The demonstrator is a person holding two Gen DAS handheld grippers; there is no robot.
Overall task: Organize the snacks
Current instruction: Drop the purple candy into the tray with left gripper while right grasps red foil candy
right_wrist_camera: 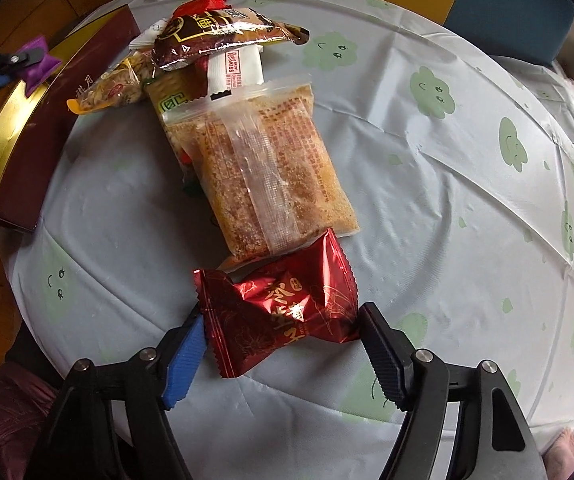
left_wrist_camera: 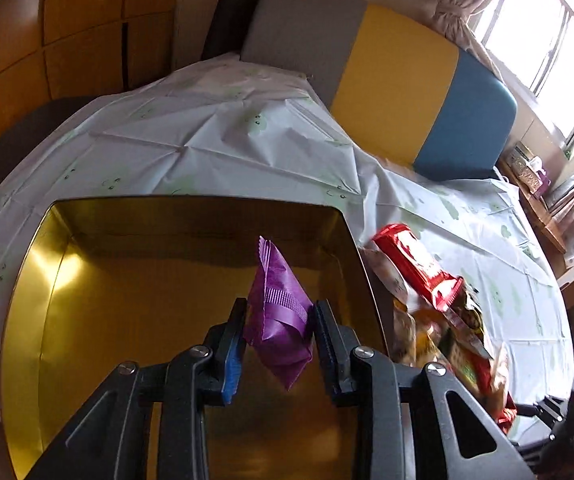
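Note:
My left gripper (left_wrist_camera: 279, 310) is shut on a purple snack packet (left_wrist_camera: 275, 280), which hangs above the floor of an open golden tin (left_wrist_camera: 87, 280). The right wrist view shows that same tin (right_wrist_camera: 3, 140) at the far left, with maroon outer walls. My right gripper (right_wrist_camera: 283, 316) points down at the table, its pads touching both ends of a red foil packet (right_wrist_camera: 287, 292) that lies on the cloth. Just beyond it lies a clear bag of brown crumbly snack (right_wrist_camera: 263, 168), then a heap of mixed packets (right_wrist_camera: 215, 36) next to the tin.
A white tablecloth with green cloud faces (right_wrist_camera: 447, 160) covers the round table. A long red packet (left_wrist_camera: 419, 268) tops the heap right of the tin. A grey, yellow and blue bench back (left_wrist_camera: 399, 64) stands behind the table, under a window (left_wrist_camera: 547, 32).

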